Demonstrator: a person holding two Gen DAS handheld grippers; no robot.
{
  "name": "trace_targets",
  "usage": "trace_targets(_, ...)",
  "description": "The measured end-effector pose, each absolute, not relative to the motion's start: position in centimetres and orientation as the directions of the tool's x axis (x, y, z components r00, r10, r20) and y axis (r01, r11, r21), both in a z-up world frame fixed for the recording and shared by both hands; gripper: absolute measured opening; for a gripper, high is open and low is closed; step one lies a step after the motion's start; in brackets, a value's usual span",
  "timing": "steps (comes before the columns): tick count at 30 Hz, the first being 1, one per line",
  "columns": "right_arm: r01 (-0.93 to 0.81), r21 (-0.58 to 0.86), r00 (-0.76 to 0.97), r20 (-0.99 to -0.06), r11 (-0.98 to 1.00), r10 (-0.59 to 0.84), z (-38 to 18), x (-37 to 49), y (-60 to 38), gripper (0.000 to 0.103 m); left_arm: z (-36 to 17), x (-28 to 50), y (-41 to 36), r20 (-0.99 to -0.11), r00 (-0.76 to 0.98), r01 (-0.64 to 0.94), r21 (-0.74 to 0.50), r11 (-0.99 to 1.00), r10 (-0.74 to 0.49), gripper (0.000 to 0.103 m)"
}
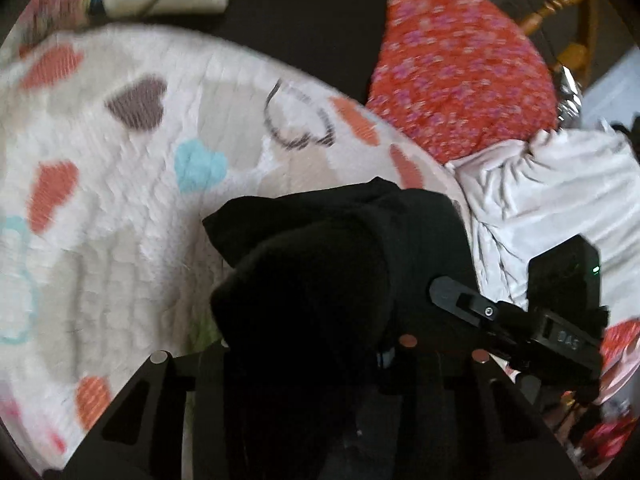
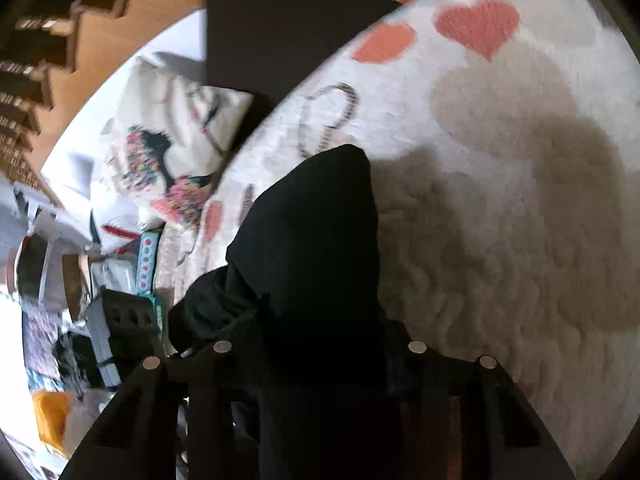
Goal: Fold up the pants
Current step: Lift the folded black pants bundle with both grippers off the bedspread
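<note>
I'm looking down on a bed spread with a white quilt [image 1: 120, 200] printed with coloured hearts; a red floral pillow [image 1: 460, 80] lies at its far edge, with rumpled white fabric [image 1: 560, 184] beside it. The black pants [image 1: 320, 280] are bunched on the quilt, mounded right over my left gripper [image 1: 320, 360]. Its jaws sit partly closed with cloth between them, though the fabric hides the fingertips, so I cannot tell if the pads press. From the right wrist, the pants [image 2: 312, 248] rise in a peak over my right gripper [image 2: 320, 360]; its jaws are likewise buried, grip unclear. A patterned cushion [image 2: 180, 140] lies off to the left.
</note>
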State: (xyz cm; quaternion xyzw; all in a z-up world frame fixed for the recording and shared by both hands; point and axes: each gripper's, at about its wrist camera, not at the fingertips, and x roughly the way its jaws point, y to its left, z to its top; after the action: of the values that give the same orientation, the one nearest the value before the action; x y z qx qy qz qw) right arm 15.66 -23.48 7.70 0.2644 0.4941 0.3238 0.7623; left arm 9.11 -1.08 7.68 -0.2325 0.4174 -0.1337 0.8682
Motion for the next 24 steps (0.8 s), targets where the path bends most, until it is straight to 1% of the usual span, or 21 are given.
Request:
trace_targets(4,-0.307,0.716,0.349,-0.528,0.627,0.774,12.4,11.6,-23.5,0.046,12.3,4.6,-1.0,-0.621,0.677,0.052,-0.494,0.868,-0.394,0.036)
trace_targets(10,-0.393,0.745,0.397,-0.391,0.539,0.831,18.8,5.6,-24.1,0.046,19.5,-2.3,-1.4,-0.524,0.782,0.085,-0.446,0.891,-0.337,0.036)
trace_targets(14,-0.465,0.737,0.418,-0.306,0.491,0.855,23.1,1.9,-23.9,0.046,23.6,-6.2,-2.2,-0.483,0.835,0.081,-0.366,0.927,-0.263,0.036)
trace_targets(18,-0.536,0.693,0.440,-0.257,0.481,0.861,26.5,-1.4,-23.3,0.046,27.0,-10.4,-3.1,-0.433,0.889,0.043,-0.251,0.967,-0.152,0.036)
trace_targets(24,-0.623,0.613,0.458,-0.217,0.485,0.862,30.4,-5.8,-21.9,0.046,29.9,-15.3,-3.2,-0.365,0.929,-0.011,-0.176,0.984,-0.055,0.036)
